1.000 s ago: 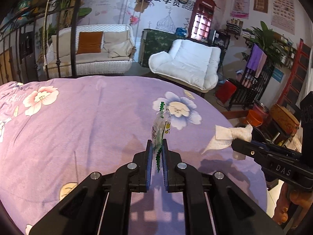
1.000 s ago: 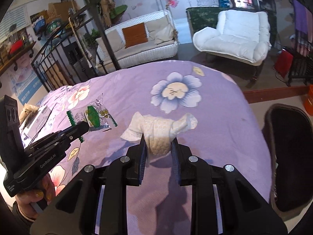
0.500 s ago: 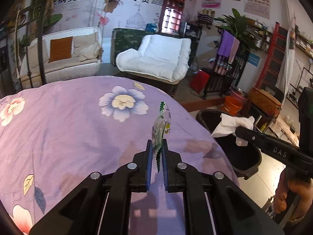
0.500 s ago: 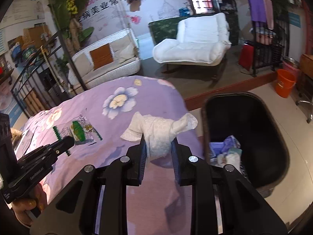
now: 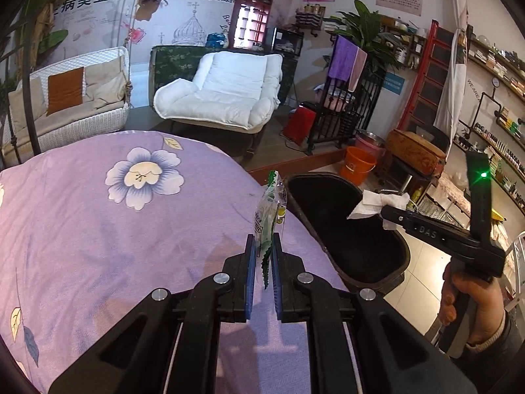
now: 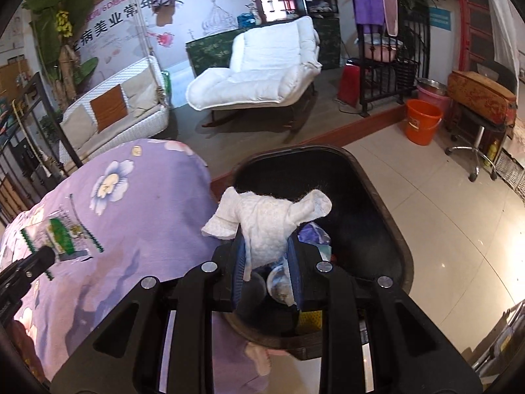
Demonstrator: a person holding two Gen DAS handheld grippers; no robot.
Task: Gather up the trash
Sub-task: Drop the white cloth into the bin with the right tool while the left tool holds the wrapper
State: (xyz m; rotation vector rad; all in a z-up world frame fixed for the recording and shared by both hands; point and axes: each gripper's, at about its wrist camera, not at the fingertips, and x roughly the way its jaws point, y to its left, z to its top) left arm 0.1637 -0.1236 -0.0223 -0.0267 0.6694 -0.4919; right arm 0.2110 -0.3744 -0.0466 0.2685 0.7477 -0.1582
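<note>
My left gripper [image 5: 262, 246] is shut on a clear and green snack wrapper [image 5: 270, 210], which stands up edge-on over the right edge of the purple bed [image 5: 82, 223]. Seen from the right wrist, the same wrapper [image 6: 64, 233] hangs at the left gripper's [image 6: 49, 254] tip above the bed [image 6: 147, 216]. My right gripper [image 6: 267, 249] is shut on a crumpled white tissue [image 6: 265, 220], held over the open black trash bin [image 6: 377, 197]. From the left wrist the tissue [image 5: 380, 205] hovers over the bin [image 5: 361, 262] at the tip of the right gripper [image 5: 388, 215]. Some trash lies inside the bin.
The bin stands on a tiled floor right beside the bed. An orange bucket [image 6: 421, 121] and a wheeled stool [image 6: 475, 138] stand further off. A white armchair [image 5: 223, 92] and a wicker sofa [image 5: 69, 98] lie beyond the bed. A person's hand [image 5: 469, 308] grips the right tool.
Both grippers have swung right from over the bed toward the bin. The tissue now hangs over the bin's opening, and the wrapper has reached the bed's edge. Both grips are unchanged.
</note>
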